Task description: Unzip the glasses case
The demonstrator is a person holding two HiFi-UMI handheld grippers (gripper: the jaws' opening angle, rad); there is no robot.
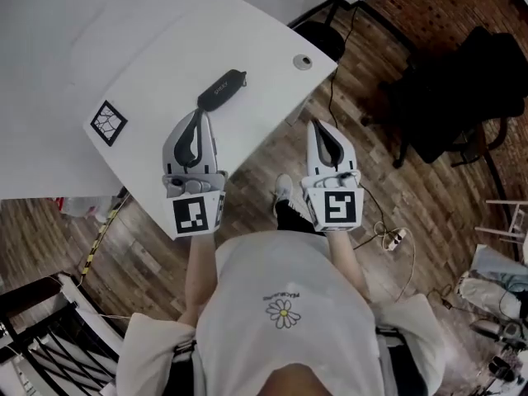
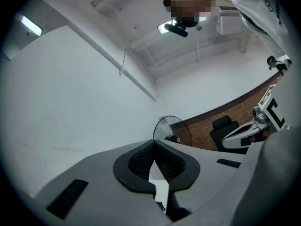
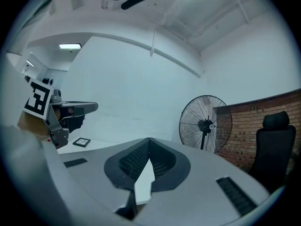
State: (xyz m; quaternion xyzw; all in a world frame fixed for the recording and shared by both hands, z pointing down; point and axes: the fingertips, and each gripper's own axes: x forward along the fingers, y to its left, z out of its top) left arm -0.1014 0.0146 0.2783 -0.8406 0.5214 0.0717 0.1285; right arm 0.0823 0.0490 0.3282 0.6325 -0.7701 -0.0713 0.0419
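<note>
In the head view, the dark oblong glasses case (image 1: 222, 89) lies on the white table (image 1: 165, 40) just beyond your left gripper (image 1: 200, 115), while your right gripper (image 1: 318, 127) hangs past the table's edge. The left gripper view shows its jaws closed on nothing: open them and pin the case body. The right gripper view shows the same, so bring that one over for the zipper pull, too small to see here.
</note>
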